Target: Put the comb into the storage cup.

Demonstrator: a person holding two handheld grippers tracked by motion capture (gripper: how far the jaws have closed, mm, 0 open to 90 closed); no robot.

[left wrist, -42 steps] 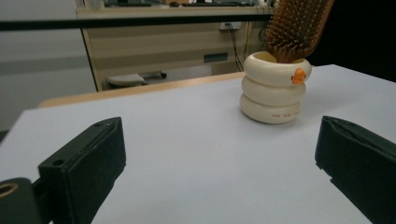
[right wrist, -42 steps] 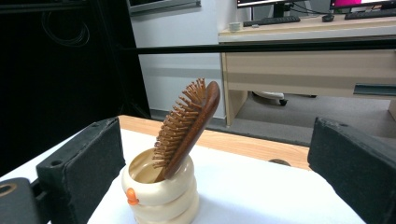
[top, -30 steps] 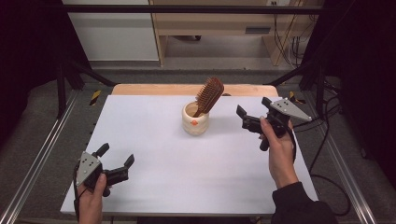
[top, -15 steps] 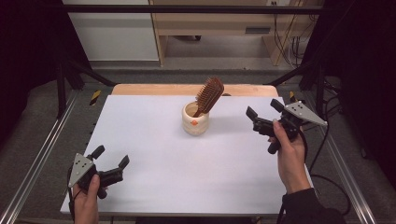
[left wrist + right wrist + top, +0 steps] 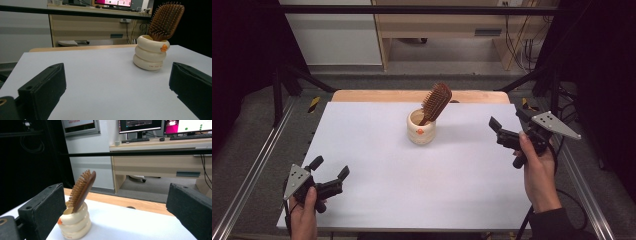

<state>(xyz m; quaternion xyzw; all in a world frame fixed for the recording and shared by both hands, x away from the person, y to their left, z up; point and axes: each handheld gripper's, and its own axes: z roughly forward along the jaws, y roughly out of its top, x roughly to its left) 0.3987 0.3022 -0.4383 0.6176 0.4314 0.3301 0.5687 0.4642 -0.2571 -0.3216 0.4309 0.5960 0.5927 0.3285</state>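
A cream ringed cup (image 5: 421, 129) stands upright at the middle back of the white table (image 5: 377, 150), with a brown wooden hairbrush (image 5: 435, 102) leaning in it, bristle head up. The same cup (image 5: 150, 55) and hairbrush (image 5: 166, 21) appear ahead and to the right in the left gripper view, and the cup (image 5: 74, 221) and hairbrush (image 5: 82, 190) lie low left in the right gripper view. My left gripper (image 5: 331, 168) is held open and empty near the front left corner. My right gripper (image 5: 507, 122) is held open and empty above the table's right side, well apart from the cup.
A wooden board edge (image 5: 412, 95) runs along the back of the table. Metal frame rails (image 5: 254, 175) flank both sides. Beyond stand a desk (image 5: 160, 162) with monitors and a dark curtain at the left of the right gripper view.
My left gripper has drawn back toward the front left corner. My right gripper has shifted right and slightly nearer, away from the cup. Cup and brush have not moved.
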